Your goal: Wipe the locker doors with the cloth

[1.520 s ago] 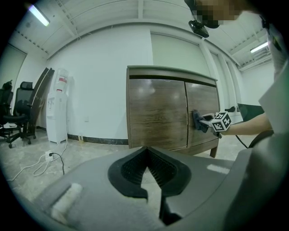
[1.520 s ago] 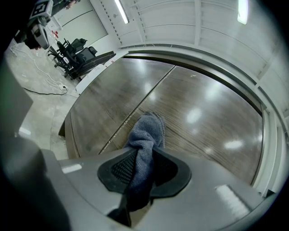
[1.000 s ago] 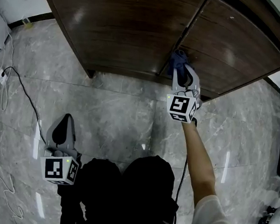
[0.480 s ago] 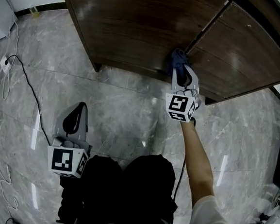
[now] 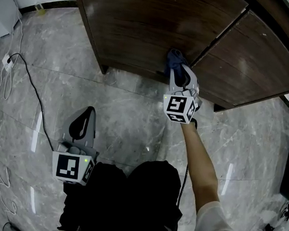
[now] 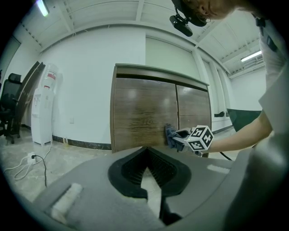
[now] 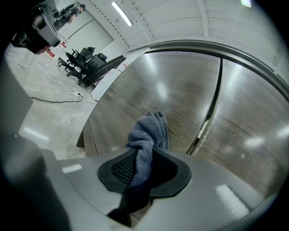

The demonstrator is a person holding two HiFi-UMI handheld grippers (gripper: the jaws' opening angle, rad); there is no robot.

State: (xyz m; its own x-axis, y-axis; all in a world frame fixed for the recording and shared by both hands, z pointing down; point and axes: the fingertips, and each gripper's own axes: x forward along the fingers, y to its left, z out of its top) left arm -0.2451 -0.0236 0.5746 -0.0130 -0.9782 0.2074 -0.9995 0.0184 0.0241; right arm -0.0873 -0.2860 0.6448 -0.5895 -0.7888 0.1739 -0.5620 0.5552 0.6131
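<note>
The locker has two dark wood doors, the left door (image 5: 152, 22) and the right door (image 5: 255, 62), with a seam (image 5: 211, 40) between them. My right gripper (image 5: 180, 75) is shut on a blue-grey cloth (image 5: 174, 59), which is bunched against the lower part of the left door just left of the seam. In the right gripper view the cloth (image 7: 146, 131) sticks out from the right gripper (image 7: 146, 153) onto the wood. My left gripper (image 5: 84, 115) hangs low over the floor, away from the locker, shut and holding nothing. The left gripper view shows the left gripper (image 6: 146, 151), the cloth (image 6: 170, 134) and the locker (image 6: 140, 113).
Grey marble floor (image 5: 124, 116) lies in front of the locker. A white cable (image 5: 3, 90) and a black cable (image 5: 34, 108) trail across it at the left. A white water dispenser (image 6: 43, 108) and office chairs (image 6: 9, 108) stand by the wall further left.
My right gripper has slid the cloth leftward, from the seam onto the left door, and a little lower. The left gripper has stayed about where it was.
</note>
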